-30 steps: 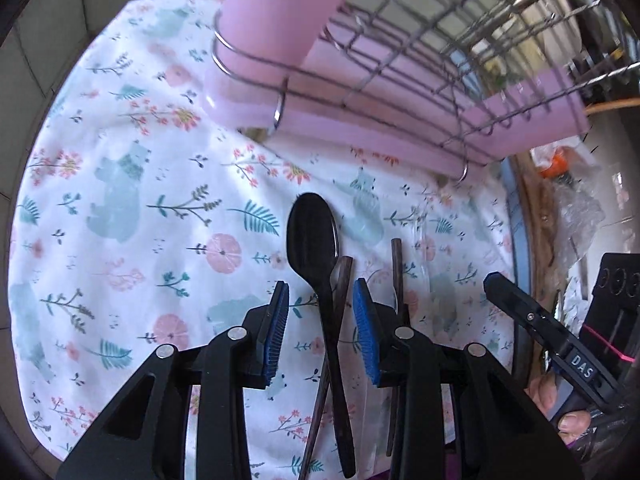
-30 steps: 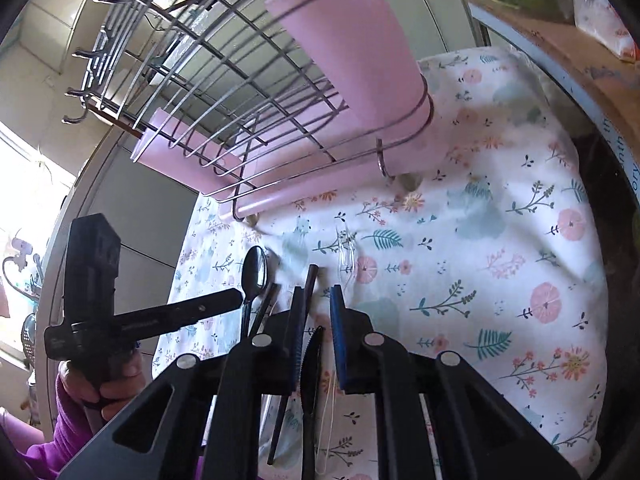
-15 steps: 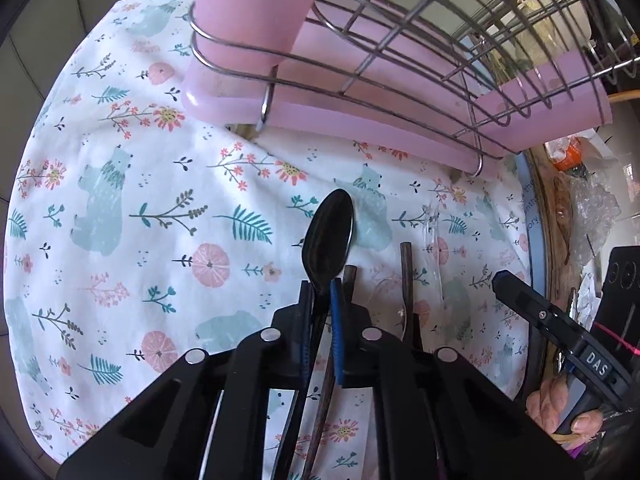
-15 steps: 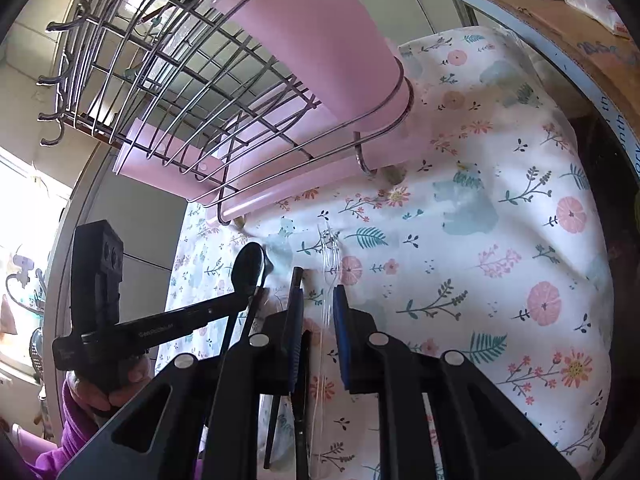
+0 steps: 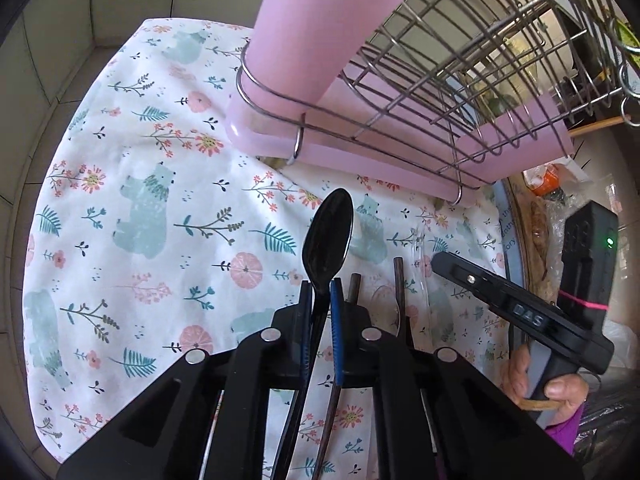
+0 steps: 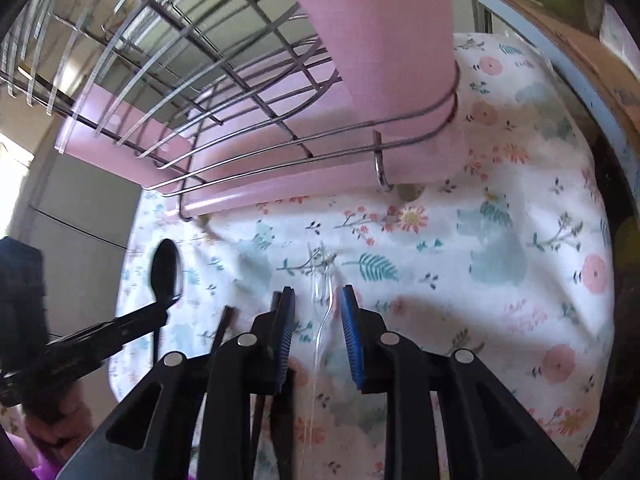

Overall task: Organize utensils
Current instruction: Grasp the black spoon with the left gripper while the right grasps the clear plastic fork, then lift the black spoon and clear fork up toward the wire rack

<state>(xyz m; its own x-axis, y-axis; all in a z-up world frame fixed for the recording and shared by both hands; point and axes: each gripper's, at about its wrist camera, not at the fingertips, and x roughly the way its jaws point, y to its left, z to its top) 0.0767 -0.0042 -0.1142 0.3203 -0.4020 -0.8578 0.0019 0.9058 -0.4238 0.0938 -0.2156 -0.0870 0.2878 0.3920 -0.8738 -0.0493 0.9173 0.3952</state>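
My left gripper (image 5: 320,294) is shut on the neck of a black spoon (image 5: 329,236), whose bowl sticks out ahead, just above the floral cloth (image 5: 160,240). Two brown chopsticks (image 5: 399,280) lie on the cloth just to its right. In the right wrist view my right gripper (image 6: 318,312) hangs over a clear plastic fork (image 6: 322,280). Its jaws are opening and the fork lies between the blue pads (image 6: 286,320) without touching them. The spoon (image 6: 166,268) and the left gripper (image 6: 120,332) show at the left there.
A wire dish rack (image 5: 460,80) on a pink tray stands at the back of the cloth, with a tall pink cutlery cup (image 5: 316,40) at its corner. A wooden counter edge with bags (image 5: 540,184) is at the right. A person's hand (image 5: 560,392) holds the right gripper.
My left gripper closed on the black spoon and raised it a little. My right gripper shifted right from the dark utensils to over the clear fork, and its jaws widened.
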